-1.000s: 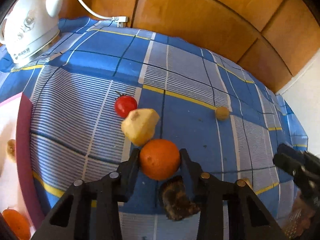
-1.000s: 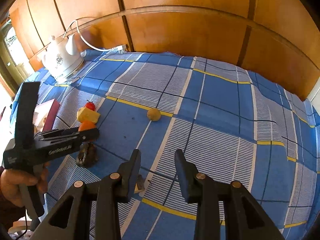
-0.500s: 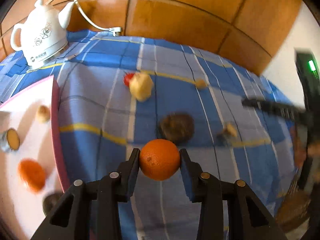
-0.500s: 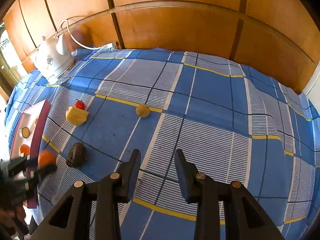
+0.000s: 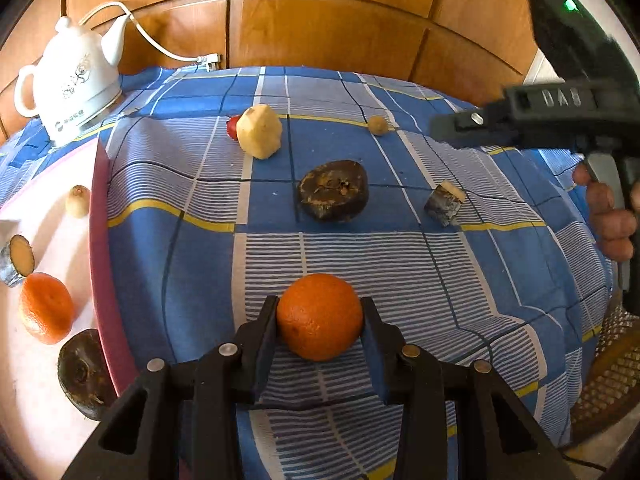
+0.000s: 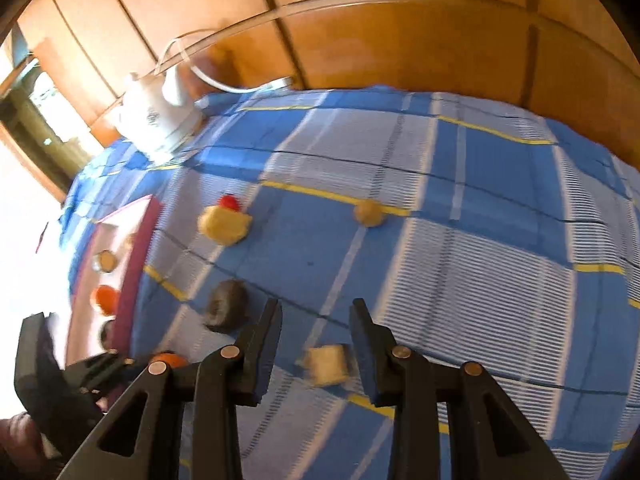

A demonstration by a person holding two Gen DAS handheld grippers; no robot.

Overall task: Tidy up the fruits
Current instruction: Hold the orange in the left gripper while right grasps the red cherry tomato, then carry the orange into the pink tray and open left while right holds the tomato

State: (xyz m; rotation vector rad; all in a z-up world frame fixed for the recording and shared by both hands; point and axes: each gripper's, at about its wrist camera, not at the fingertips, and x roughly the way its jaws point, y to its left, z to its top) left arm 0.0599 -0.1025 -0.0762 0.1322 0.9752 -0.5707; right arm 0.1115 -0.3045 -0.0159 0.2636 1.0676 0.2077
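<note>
My left gripper is shut on an orange, held just above the blue checked cloth, right of the pink-rimmed white tray. On the tray lie another orange, a dark round fruit, a cut piece and a small beige fruit. Out on the cloth lie a peeled yellow fruit, a red tomato, a small brown ball, a dark brown fruit and a cut chunk. My right gripper is open, nothing pressed between its fingers. The cut chunk lies on the cloth under them.
A white electric kettle with its cord stands at the back left, before the wooden wall panels. A person's hand holds the right gripper at the cloth's right side. The cloth drops off at the near and right edges.
My left gripper has lifted the orange away from the yellow fruit and drawn back toward the near edge beside the tray. My right gripper has tipped down over the cut chunk.
</note>
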